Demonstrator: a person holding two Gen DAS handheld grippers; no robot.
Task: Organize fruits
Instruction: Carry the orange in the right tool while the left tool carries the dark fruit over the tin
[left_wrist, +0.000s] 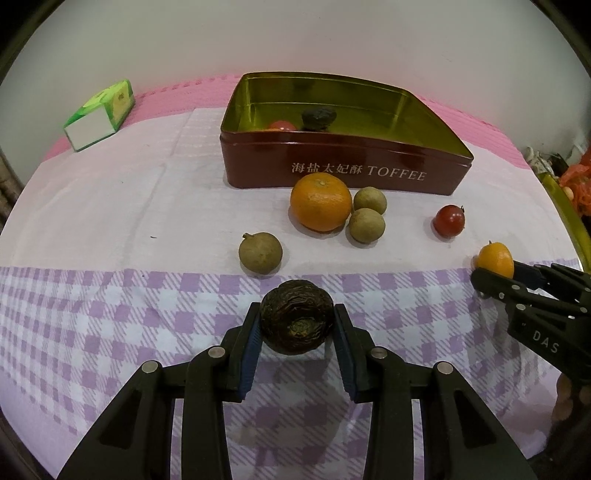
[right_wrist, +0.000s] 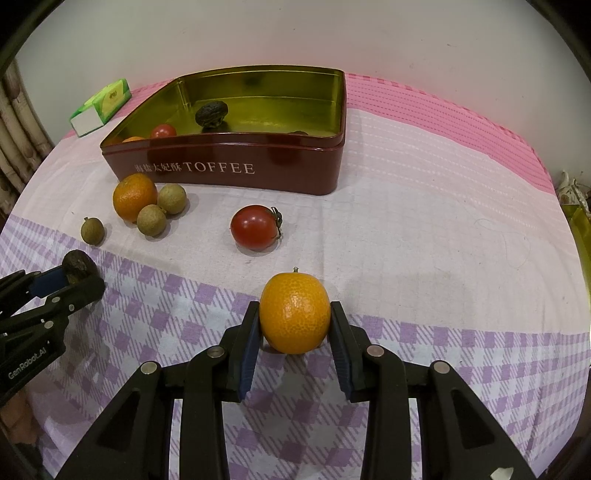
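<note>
Left gripper: blue-padded fingers clamped on a dark wrinkled fruit, one pad against each side, low over the checked part of the cloth.
Right gripper: fingers clamped on a small orange citrus, stem upward; whether it rests on the cloth or is just lifted I cannot tell.
Surface: a tablecloth, lilac check at the near side, plain pale in the middle, pink stripes at the far edge.
Loose fruit: a large orange just in front of the tin, two brown-green round fruits touching it on its right in the left wrist view, a third brown-green fruit apart and nearer the left gripper, a red tomato alone between that group and the right gripper.
Tin: open, maroon outside with "TOFFEE" lettering, gold inside; it holds a second dark wrinkled fruit, a small red tomato and an orange fruit peeping over the near wall.
Room: plain pale wall behind the table; a green and white carton lies near the far left corner.
Edges and open space: right half of the cloth is bare from the tin to the table edge; a gold-rimmed object runs along the right edge.
Hard to make out: a dark shape at the tin's near right wall, mostly hidden; clutter beyond the right edge, blurred and cut off; part of a hand at the left border.
</note>
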